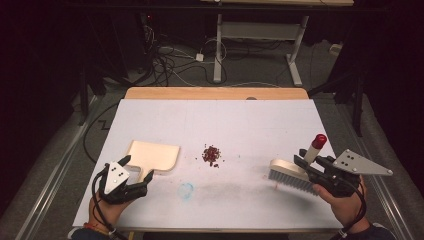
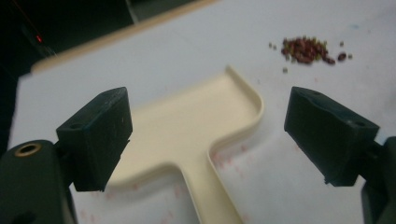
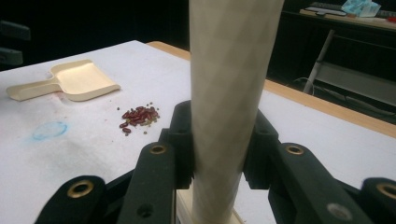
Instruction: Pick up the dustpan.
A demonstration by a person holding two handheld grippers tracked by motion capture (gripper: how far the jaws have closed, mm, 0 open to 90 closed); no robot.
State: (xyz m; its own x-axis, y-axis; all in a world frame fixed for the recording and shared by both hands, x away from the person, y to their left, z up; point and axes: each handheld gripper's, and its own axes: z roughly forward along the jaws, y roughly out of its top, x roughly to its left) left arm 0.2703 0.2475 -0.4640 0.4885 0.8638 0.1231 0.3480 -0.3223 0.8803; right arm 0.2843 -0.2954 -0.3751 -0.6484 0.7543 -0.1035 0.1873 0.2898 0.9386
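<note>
A cream dustpan [image 1: 153, 156] lies flat at the left of the white table; its handle [image 2: 210, 196] points toward my left gripper [image 1: 135, 176]. That gripper is open, its jaws standing on either side of the handle without touching it. A small pile of red beans [image 1: 211, 155] sits mid-table, also seen as beans [image 2: 306, 48] and beans [image 3: 138, 116]. My right gripper [image 1: 305, 162] is shut on the cream handle [image 3: 229, 93] of a hand brush [image 1: 292, 176], whose bristles rest on the table at the right. The handle ends in a red tip [image 1: 319, 140].
A faint blue ring mark [image 1: 186, 190] is on the white sheet [image 1: 250, 125] near the front. A wooden table edge [image 1: 215, 93] runs along the back. Beyond it stand a desk frame [image 1: 260, 35] and floor cables [image 1: 170, 60].
</note>
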